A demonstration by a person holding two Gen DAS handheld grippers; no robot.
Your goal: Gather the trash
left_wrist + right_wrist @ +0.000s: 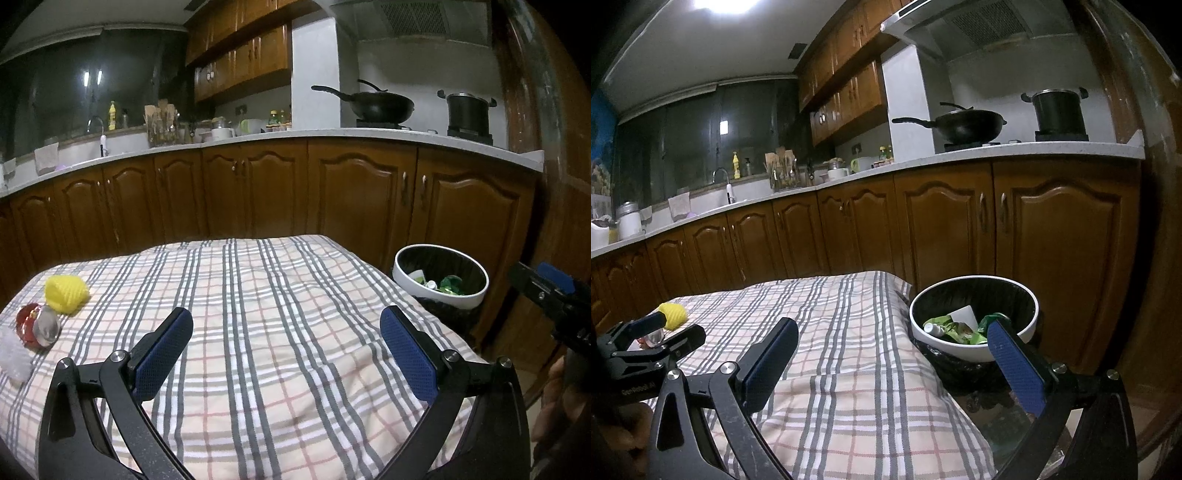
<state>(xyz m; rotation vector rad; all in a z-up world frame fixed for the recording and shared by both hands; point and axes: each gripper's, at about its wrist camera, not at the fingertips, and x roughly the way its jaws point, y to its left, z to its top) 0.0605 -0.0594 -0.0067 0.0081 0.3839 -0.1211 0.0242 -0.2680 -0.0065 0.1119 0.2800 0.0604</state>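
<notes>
cloth [280, 295]: grey-pink plaid; foam net [66, 295]: yellow; bin [964, 350]: white rim; tongs' pads [162, 354]: blue

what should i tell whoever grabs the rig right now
Left tool: open, empty, above the checked cloth.
Right tool: open, empty, near the bin.
Done: the bin, beside the table's right edge, already holds green wrappers and a small white bottle.
Left: yellow foam net, red shiny piece and white bubble wrap, all at the cloth's far left.
</notes>
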